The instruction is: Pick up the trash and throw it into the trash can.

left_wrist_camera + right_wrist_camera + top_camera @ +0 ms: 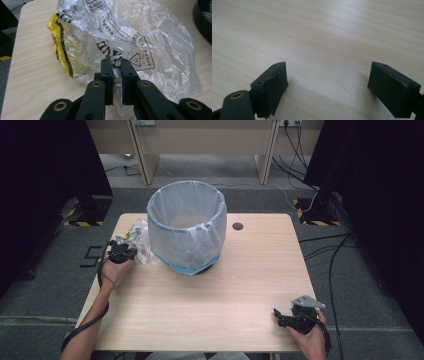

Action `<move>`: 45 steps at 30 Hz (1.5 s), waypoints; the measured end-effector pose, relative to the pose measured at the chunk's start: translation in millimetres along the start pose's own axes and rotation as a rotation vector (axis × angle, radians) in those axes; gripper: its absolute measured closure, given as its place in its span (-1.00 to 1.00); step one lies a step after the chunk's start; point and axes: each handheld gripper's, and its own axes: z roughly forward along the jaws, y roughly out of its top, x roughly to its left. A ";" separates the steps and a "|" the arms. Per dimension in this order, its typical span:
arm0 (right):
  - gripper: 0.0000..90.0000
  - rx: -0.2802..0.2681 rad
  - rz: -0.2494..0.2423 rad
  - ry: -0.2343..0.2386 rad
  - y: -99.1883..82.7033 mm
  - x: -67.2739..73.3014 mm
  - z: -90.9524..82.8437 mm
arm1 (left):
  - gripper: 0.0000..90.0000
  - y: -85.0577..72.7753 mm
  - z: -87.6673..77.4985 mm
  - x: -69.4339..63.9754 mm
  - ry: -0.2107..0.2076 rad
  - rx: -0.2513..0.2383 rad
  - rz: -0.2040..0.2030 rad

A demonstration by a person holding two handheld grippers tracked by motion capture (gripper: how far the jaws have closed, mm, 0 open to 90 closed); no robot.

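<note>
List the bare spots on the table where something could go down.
Free: the table front between the two hands, and the right side from bin to edge, bar a small hole. Crowded: far left corner, where the left claw pinches a bag against the bin.

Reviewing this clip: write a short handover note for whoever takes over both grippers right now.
Left gripper: jaws nearly shut, pinching the edge of the crumpled clear plastic bag, which lies on the table just left of the lined bin.
Right gripper: open, holding nothing, low over bare table at the near right corner.
Done: bag gripped.
Left, likely: lift the bag and drop it in the bin; it is not yet in.
</note>
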 end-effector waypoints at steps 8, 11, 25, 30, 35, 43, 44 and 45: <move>-0.65 0.000 0.000 0.000 0.0 0.0 0.0 | 0.85 1.0 -23.9 3.3 -0.010 -0.022 0.023; -0.65 0.000 0.000 0.000 0.0 0.0 0.0 | 0.86 3.3 -32.5 4.3 -0.024 -0.029 0.026; -0.65 0.000 0.000 0.000 0.0 0.0 0.0 | 0.90 18.1 -68.4 9.9 -0.032 -0.057 0.072; -0.65 0.001 -0.001 0.001 0.2 0.0 0.2 | 0.91 25.9 -82.6 14.1 -0.025 -0.074 0.084; -0.65 0.001 0.000 0.002 0.4 0.1 0.4 | 0.91 30.6 -90.2 21.0 -0.025 -0.080 0.081; -0.65 0.001 0.001 0.001 0.4 0.3 0.4 | 0.93 44.8 -110.2 33.4 0.009 -0.109 0.080; -0.65 0.002 0.002 0.001 0.4 0.4 0.3 | 0.93 46.9 -111.9 33.9 0.011 -0.111 0.082; -0.65 -0.001 0.002 0.001 0.4 0.4 0.6 | 0.93 48.6 -113.3 34.3 0.011 -0.110 0.085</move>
